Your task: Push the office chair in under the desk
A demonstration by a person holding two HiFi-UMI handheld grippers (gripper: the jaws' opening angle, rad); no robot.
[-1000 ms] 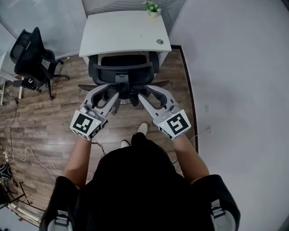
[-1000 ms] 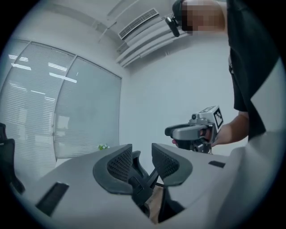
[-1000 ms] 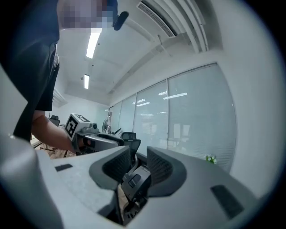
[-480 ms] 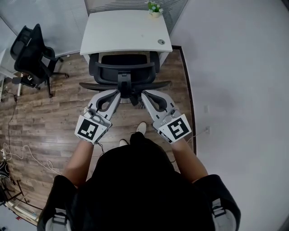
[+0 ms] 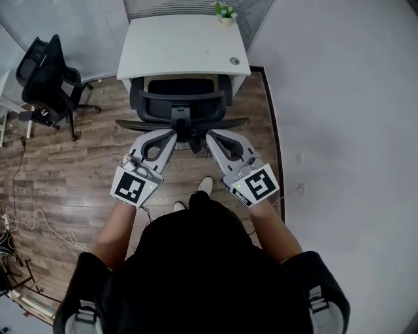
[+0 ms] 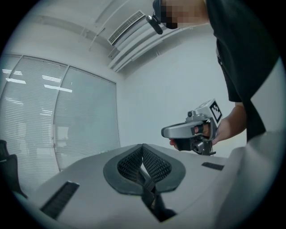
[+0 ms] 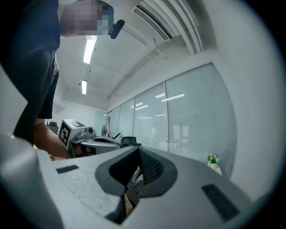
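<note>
A black office chair (image 5: 179,98) stands in front of the white desk (image 5: 183,45), its seat partly under the desk's front edge and its backrest toward me. My left gripper (image 5: 171,133) and right gripper (image 5: 210,135) are both shut, with nothing between their jaws. Their tips sit close on either side of the chair's central back post (image 5: 181,119); whether they touch it I cannot tell. The left gripper view looks up past the shut left gripper (image 6: 142,150) to the right gripper (image 6: 192,132). In the right gripper view, the left gripper (image 7: 85,138) shows beyond the shut right gripper (image 7: 137,152).
A second black chair (image 5: 46,78) stands at the left by the glass partition. A small potted plant (image 5: 224,12) sits on the desk's far edge. Cables (image 5: 32,225) trail over the wooden floor at the left. A white wall (image 5: 339,130) runs close along the right.
Both grippers' jaws have closed from spread apart to shut. The two grippers have drawn in toward the chair's middle post.
</note>
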